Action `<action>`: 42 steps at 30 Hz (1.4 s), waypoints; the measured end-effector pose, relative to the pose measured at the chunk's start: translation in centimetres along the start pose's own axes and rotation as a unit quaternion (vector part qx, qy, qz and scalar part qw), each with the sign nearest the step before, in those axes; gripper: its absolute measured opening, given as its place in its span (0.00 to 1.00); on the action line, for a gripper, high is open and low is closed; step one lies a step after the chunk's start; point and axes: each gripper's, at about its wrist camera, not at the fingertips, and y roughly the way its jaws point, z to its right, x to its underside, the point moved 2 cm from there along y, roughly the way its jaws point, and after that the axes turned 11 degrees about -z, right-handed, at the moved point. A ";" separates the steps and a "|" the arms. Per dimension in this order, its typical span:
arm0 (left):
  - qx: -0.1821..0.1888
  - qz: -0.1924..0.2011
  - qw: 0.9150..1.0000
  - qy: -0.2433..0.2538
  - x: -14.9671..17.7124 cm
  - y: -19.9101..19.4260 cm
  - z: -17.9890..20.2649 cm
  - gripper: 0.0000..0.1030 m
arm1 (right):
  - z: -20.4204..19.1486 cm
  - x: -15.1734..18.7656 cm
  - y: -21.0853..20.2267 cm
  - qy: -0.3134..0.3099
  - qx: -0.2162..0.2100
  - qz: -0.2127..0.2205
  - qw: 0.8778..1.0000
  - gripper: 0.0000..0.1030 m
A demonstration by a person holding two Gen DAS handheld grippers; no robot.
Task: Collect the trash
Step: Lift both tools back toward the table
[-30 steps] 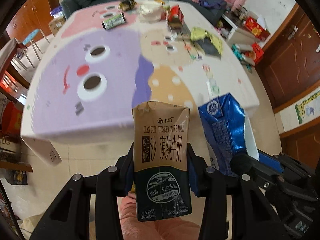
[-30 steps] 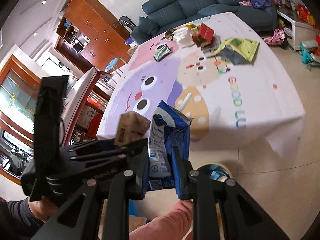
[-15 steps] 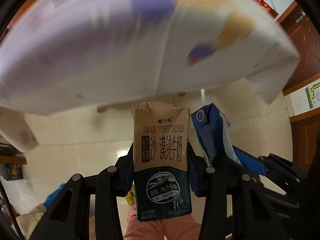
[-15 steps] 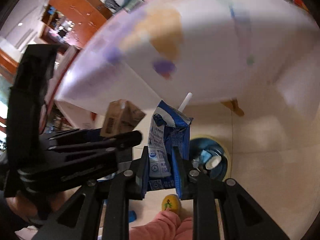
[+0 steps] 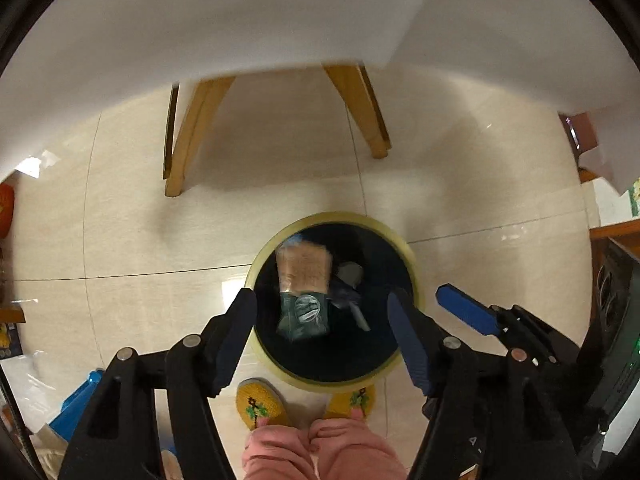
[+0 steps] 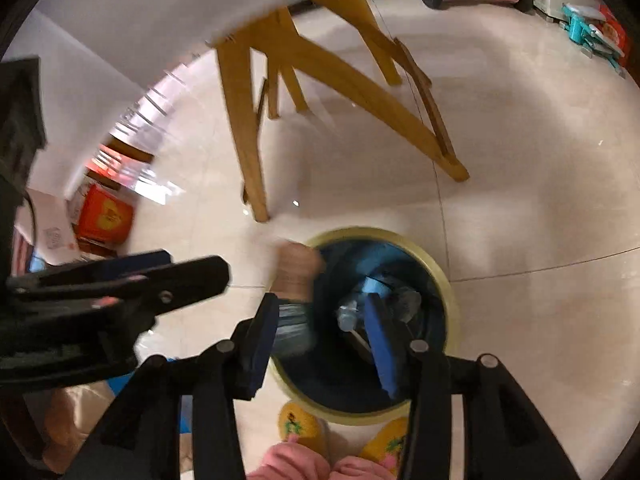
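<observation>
A round bin with a yellow rim and a dark liner stands on the floor under both grippers; it also shows in the right wrist view. My left gripper is open and empty above it. The brown and green milk carton is blurred in the bin's mouth, free of the fingers; in the right wrist view the carton is by the bin's left rim. My right gripper is open and empty over the bin. The blue carton lies inside among other trash.
Wooden table legs stand on the tiled floor beyond the bin, under the white tablecloth. The person's yellow slippers and pink trouser legs are just before the bin. A red box sits at the left.
Both grippers tilted down from the table towards the floor and the bin. Both opened: the brown carton left the left gripper and the blue carton left the right one.
</observation>
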 end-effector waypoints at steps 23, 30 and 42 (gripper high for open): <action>-0.016 0.026 1.000 -0.002 3.4 -13.8 -1.2 0.73 | -4.1 1.6 -13.9 0.058 -0.013 0.028 0.998 0.43; -0.002 0.031 0.999 0.020 6.6 -21.9 -1.9 0.74 | -7.6 2.5 -22.2 0.073 -0.011 0.039 0.996 0.43; 0.006 0.139 0.987 0.084 5.4 -37.1 -0.4 0.75 | -12.6 0.8 -35.3 0.073 -0.009 0.132 0.988 0.43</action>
